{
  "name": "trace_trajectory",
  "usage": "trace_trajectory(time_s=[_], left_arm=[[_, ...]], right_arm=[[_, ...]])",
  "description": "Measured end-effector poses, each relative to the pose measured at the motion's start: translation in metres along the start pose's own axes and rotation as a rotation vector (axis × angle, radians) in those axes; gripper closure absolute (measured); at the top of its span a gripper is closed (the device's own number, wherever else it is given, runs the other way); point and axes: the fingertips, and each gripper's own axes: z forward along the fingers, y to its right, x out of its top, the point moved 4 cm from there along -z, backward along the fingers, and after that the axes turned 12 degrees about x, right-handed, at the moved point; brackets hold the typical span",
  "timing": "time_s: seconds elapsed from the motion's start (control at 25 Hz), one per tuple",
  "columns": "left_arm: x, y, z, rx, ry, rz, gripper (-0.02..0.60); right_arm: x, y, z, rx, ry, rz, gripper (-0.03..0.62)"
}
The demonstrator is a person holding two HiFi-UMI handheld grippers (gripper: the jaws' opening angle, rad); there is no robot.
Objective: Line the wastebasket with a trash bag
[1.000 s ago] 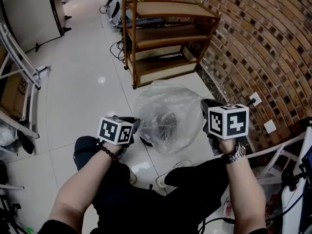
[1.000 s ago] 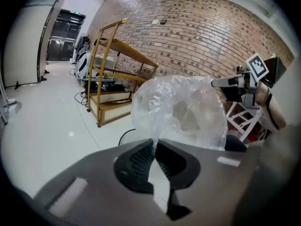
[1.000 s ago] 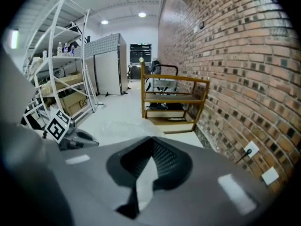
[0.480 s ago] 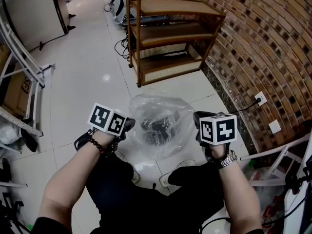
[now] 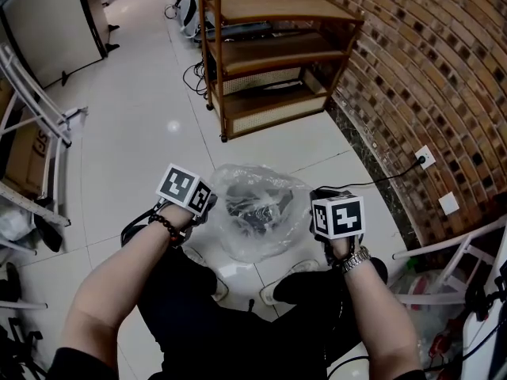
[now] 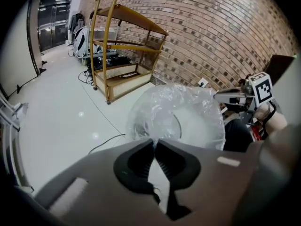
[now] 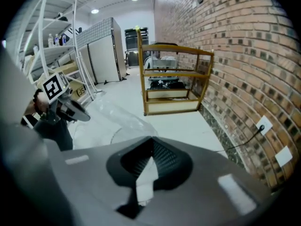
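A clear plastic trash bag (image 5: 261,226) hangs spread open between my two grippers, low over the white floor in front of the person's knees. Something dark, probably the wastebasket (image 5: 255,209), shows dimly through the film. My left gripper (image 5: 209,206) is shut on the bag's left rim, which bunches at the jaw tips (image 6: 154,142). My right gripper (image 5: 316,215) is shut on the right rim (image 7: 151,142). In the left gripper view the bag (image 6: 181,114) balloons ahead, with the right gripper (image 6: 231,96) beyond it. In the right gripper view the film (image 7: 117,119) stretches toward the left gripper (image 7: 70,109).
A wooden shelf cart (image 5: 269,62) stands on the floor beyond the bag. A brick wall (image 5: 444,70) runs along the right, with a socket and cable (image 5: 425,157). White racks (image 5: 40,109) stand at left. The person's shoes (image 5: 277,279) are just below the bag.
Both grippers have come down and nearer to each other with the bag held between them. The bag has sunk toward the floor and looks flatter.
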Motion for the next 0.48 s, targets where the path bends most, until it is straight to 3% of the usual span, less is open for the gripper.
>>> trace_trajectory(time_s=[0.48], left_arm=[[0.012,-0.004,0.049,0.055,-0.056,0.044,0.571]], right_arm=[[-0.022,0.023,0.043,-0.069,-0.032,-0.073,0.592]])
